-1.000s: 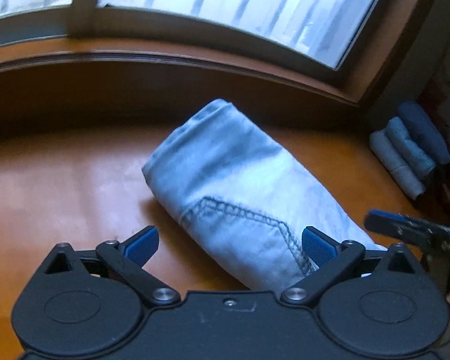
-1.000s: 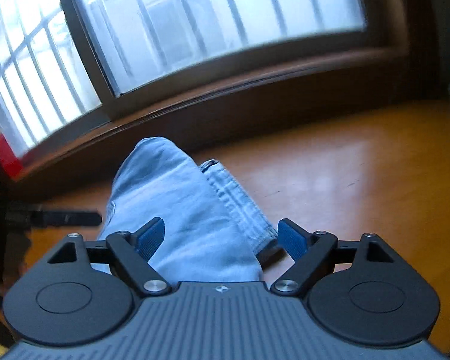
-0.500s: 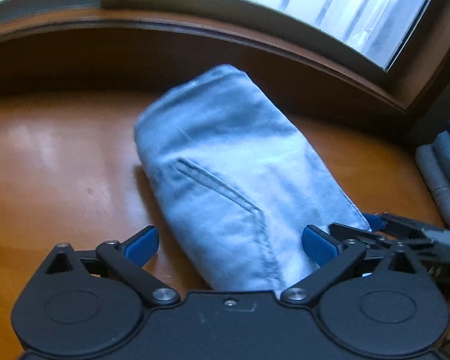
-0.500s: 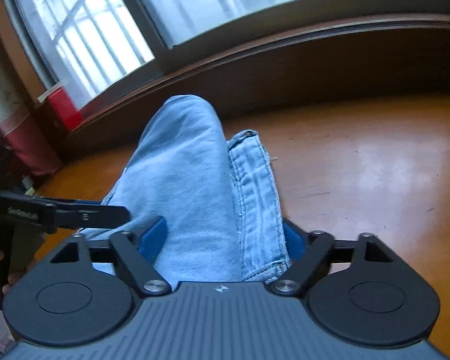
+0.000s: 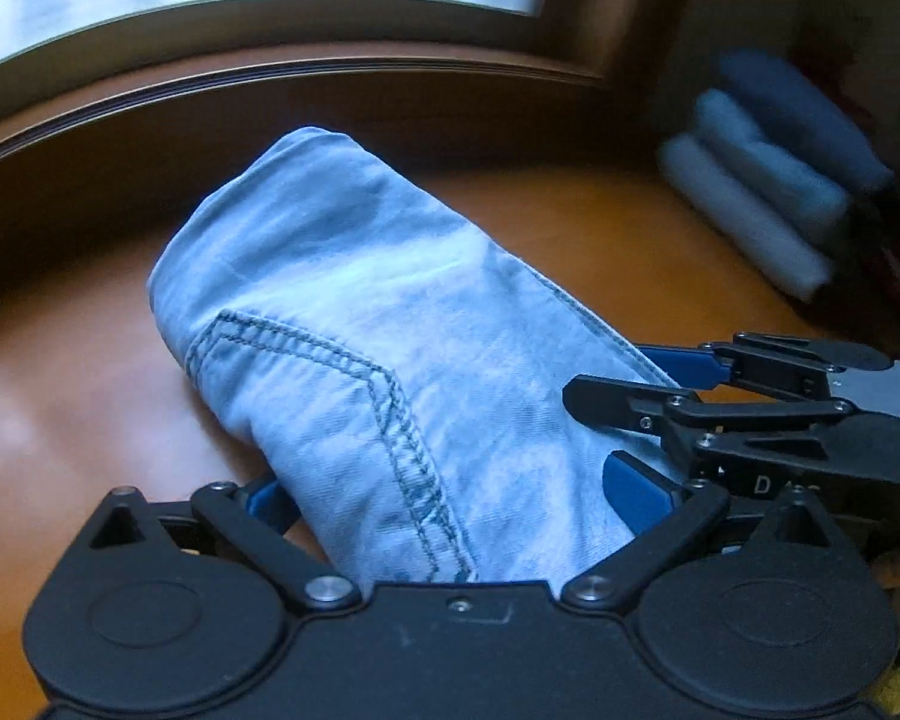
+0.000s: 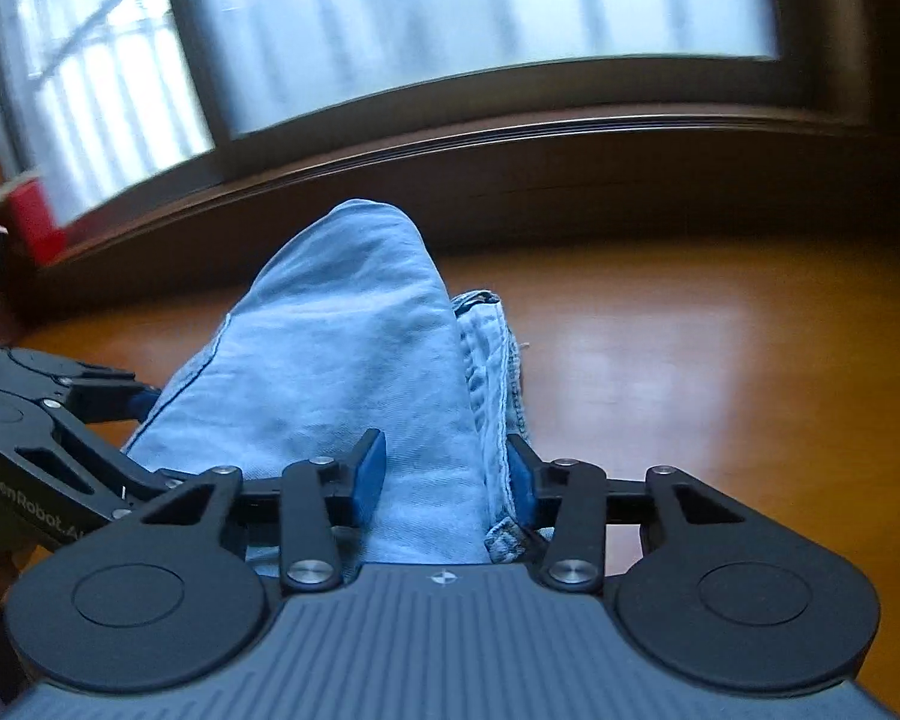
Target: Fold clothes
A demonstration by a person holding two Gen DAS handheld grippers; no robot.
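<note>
A folded bundle of light blue jeans (image 5: 354, 324) lies on the orange wooden table (image 5: 618, 240). It also shows in the right wrist view (image 6: 342, 348). My left gripper (image 5: 450, 498) has its blue pads on either side of the bundle's near end, pressing the denim. My right gripper (image 6: 447, 474) is narrowed onto the bundle's other end, with its pads squeezing the fabric and waistband edge. The right gripper also shows in the left wrist view (image 5: 648, 378), and the left gripper shows in the right wrist view (image 6: 60, 414).
A stack of folded clothes (image 5: 768, 186) in grey and blue stands at the table's right side by the wall. A dark wooden window sill (image 6: 510, 138) runs along the table's far edge. A red object (image 6: 30, 216) sits at the far left.
Both grippers moved in onto the jeans bundle and narrowed: the right one closed clearly on its end, the left now presses it. The bundle has shifted slightly toward the folded stack.
</note>
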